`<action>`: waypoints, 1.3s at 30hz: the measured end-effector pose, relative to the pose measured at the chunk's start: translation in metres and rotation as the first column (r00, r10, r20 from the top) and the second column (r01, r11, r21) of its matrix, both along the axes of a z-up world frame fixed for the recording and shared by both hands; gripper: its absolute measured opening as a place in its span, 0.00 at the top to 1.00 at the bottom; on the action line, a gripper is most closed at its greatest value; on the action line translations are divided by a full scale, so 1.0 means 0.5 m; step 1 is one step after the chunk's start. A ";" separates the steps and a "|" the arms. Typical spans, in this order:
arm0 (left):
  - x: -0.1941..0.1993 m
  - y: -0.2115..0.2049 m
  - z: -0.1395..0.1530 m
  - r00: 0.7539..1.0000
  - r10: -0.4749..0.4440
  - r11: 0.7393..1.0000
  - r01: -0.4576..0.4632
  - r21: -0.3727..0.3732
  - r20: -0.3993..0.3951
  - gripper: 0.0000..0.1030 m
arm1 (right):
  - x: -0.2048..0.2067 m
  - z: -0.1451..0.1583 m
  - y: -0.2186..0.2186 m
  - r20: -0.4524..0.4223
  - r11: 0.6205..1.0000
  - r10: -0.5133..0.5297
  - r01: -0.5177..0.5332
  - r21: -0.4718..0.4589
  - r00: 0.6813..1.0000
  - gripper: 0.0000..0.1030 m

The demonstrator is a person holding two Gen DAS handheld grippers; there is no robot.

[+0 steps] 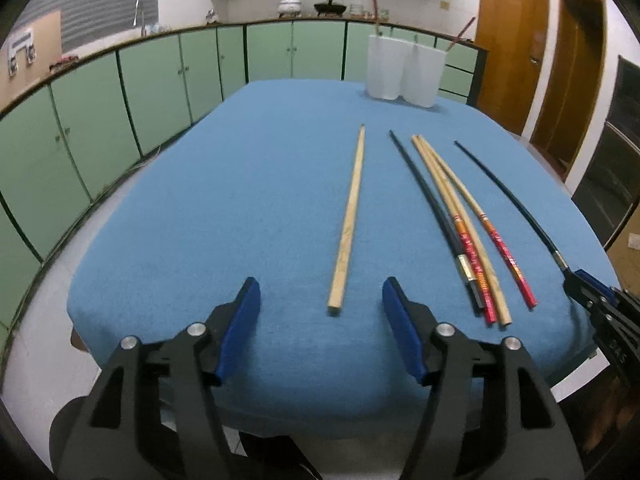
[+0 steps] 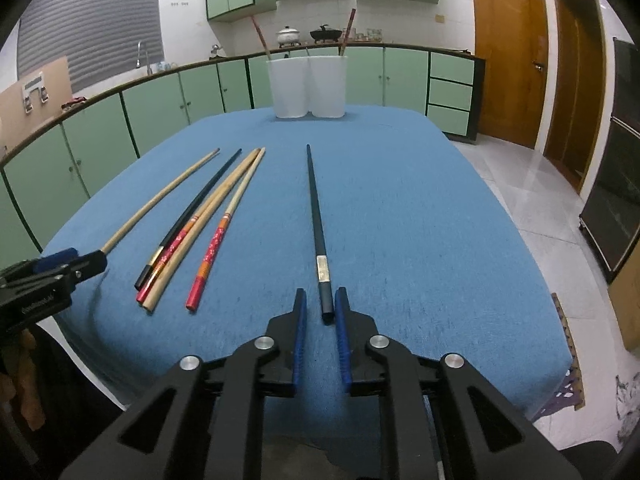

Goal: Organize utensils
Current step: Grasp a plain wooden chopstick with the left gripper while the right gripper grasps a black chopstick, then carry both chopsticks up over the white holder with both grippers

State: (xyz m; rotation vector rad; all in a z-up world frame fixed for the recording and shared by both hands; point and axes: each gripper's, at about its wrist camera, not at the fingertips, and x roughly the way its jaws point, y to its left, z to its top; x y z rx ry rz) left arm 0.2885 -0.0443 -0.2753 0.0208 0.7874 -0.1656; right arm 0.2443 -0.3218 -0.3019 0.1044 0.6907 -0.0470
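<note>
- Chopsticks sorting underway: left gripper (image 1: 320, 300) gapes empty, wooden chopstick (image 1: 347, 220) lying ahead between its fingers.
- Right gripper (image 2: 321, 306), narrowed, brackets black chopstick (image 2: 318, 232); clamping comes next, probably.

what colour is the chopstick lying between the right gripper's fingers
Black, with a small metallic band near its thick end. It shows best in the right wrist view.

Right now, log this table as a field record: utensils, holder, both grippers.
Surface: blue cloth-covered table
Holder: twin white plastic cups, far edge, red-topped chopsticks inside
Left gripper: jaws open, plain wooden chopstick end between them, unheld
Right gripper: jaws narrow around lone black chopstick end, not clamped
Loose bundle: four mixed chopsticks between those two
</note>
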 end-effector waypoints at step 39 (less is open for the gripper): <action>-0.007 0.020 0.324 0.964 -0.156 0.979 0.180 -0.094 0.215 0.94 | 0.038 0.354 -0.018 0.170 0.995 0.101 -0.095 -0.040 0.980 0.94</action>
